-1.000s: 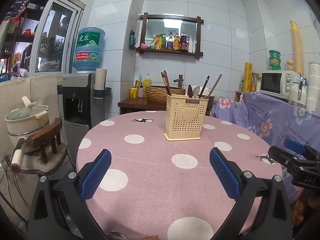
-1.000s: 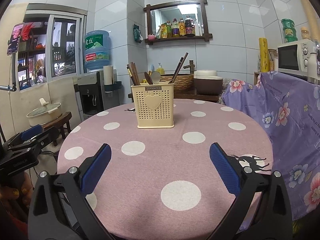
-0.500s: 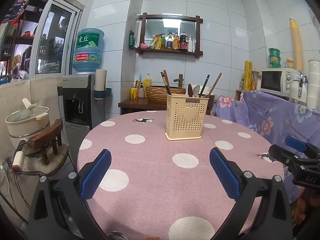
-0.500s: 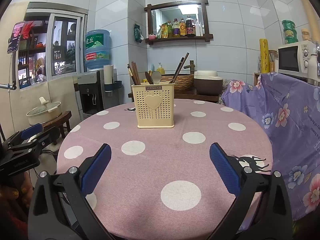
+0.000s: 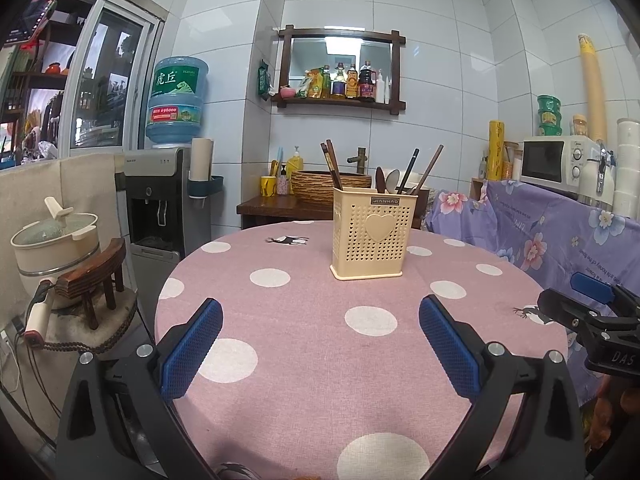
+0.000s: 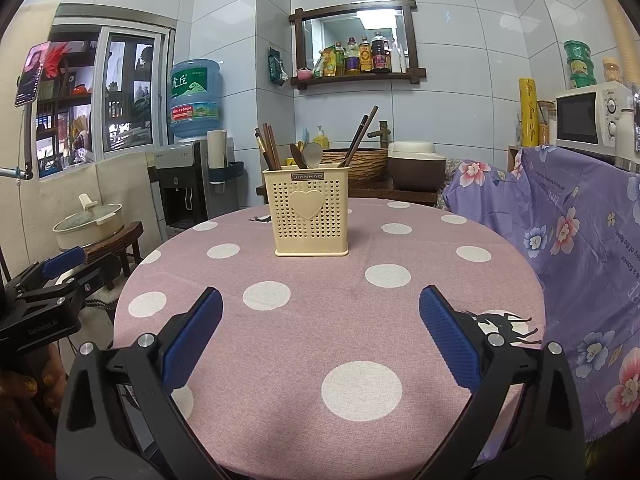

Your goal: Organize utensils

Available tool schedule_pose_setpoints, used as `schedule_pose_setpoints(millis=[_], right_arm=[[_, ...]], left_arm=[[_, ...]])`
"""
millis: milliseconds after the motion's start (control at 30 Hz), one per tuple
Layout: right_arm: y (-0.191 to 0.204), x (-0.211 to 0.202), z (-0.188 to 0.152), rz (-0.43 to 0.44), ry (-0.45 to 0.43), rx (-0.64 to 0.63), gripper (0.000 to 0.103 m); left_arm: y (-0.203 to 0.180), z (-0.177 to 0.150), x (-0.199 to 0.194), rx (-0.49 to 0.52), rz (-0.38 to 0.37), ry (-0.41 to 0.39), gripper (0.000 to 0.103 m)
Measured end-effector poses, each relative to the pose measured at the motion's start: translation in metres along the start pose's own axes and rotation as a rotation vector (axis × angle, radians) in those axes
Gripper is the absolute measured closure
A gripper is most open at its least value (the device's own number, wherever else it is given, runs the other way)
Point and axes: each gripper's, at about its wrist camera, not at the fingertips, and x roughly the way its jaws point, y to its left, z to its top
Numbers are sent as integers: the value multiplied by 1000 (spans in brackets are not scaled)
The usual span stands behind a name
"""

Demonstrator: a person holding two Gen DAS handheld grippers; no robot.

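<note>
A cream perforated utensil holder (image 5: 374,234) with a heart on its front stands upright on the pink polka-dot round table (image 5: 304,360). It also shows in the right wrist view (image 6: 310,210). Dark chopsticks (image 6: 267,146), a spoon (image 6: 312,155) and more sticks (image 6: 360,134) stand in it. My left gripper (image 5: 320,344) is open and empty, held back over the table's near edge. My right gripper (image 6: 320,338) is open and empty, also well short of the holder.
A water dispenser (image 5: 168,200) and a pot (image 5: 56,240) on a wooden stool stand to the left. A purple flowered cloth (image 6: 580,240) covers furniture to the right, with a microwave (image 6: 588,120) above. A side table with a basket (image 6: 360,160) stands behind.
Both grippers have drifted slightly back and up from the table; the holder sits a little lower in both views. Nothing was taken hold of.
</note>
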Motion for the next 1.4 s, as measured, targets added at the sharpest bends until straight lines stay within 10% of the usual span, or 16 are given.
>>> schedule_pose_setpoints(millis=[1400], right_arm=[[-4, 3, -4, -1, 19, 5, 6]], left_arm=[[13, 3, 6, 6, 34, 31, 5]])
